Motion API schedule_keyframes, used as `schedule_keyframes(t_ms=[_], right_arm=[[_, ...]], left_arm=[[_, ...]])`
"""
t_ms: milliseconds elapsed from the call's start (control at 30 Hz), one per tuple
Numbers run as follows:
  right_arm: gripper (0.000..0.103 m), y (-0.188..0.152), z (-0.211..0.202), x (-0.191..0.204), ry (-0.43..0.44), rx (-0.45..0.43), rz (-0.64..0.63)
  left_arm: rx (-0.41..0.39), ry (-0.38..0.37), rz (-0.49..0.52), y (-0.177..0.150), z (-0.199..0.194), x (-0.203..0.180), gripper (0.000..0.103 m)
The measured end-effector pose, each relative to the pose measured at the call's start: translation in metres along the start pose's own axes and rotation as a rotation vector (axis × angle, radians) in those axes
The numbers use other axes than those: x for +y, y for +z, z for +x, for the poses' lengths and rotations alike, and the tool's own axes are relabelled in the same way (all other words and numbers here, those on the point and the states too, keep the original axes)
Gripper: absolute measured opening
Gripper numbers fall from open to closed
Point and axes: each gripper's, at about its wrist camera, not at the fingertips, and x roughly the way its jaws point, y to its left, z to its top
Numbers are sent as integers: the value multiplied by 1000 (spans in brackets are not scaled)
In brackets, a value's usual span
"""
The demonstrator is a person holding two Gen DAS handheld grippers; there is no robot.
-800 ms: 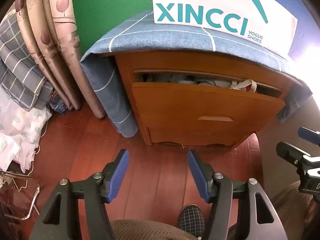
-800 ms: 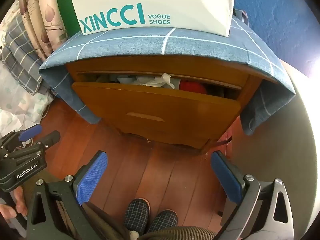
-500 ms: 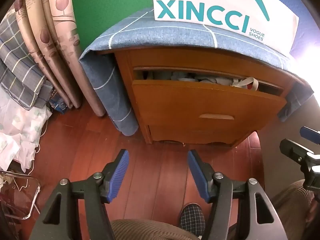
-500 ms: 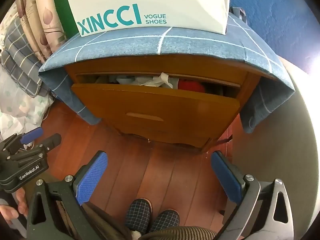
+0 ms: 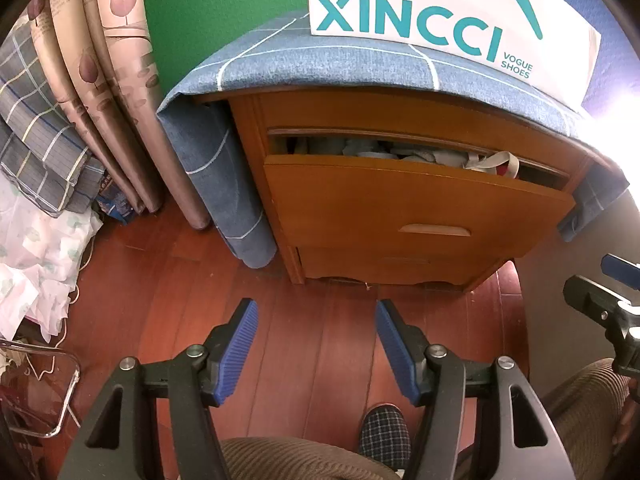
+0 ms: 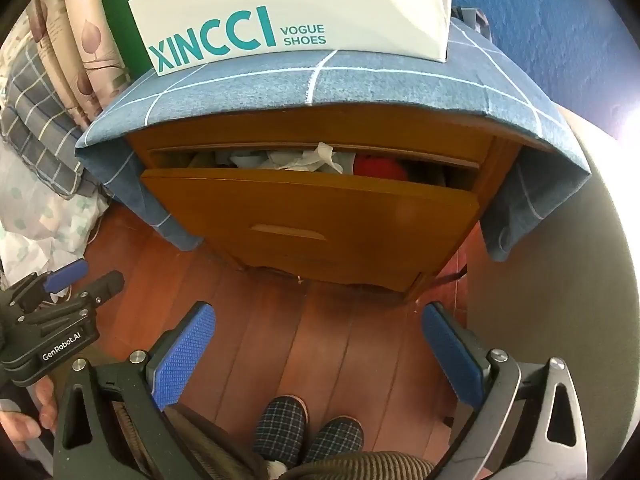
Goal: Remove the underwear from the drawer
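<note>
Hovering before the part-open drawer [image 6: 308,216], both tongs, left [image 5: 316,344] and right [image 6: 316,356], gaped empty; reaching in for underwear [image 6: 316,158] seemed next.

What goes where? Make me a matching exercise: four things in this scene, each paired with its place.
1. shoe box
2. red garment
3. checked slippers
4. blue checked cloth

A. on the wooden floor
B. inside the open drawer
C. draped over the cabinet top
D. standing on the cloth

Pairs: 1-D, 2-B, 3-A, 4-C
</note>
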Motion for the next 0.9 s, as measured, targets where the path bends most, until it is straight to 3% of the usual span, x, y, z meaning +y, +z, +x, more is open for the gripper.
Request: schedule_keyframes(t_ms=[900], right_arm=[[102, -1, 0, -8, 31, 3, 47]], left_arm=[[7, 3, 0, -2, 0, 1, 63]])
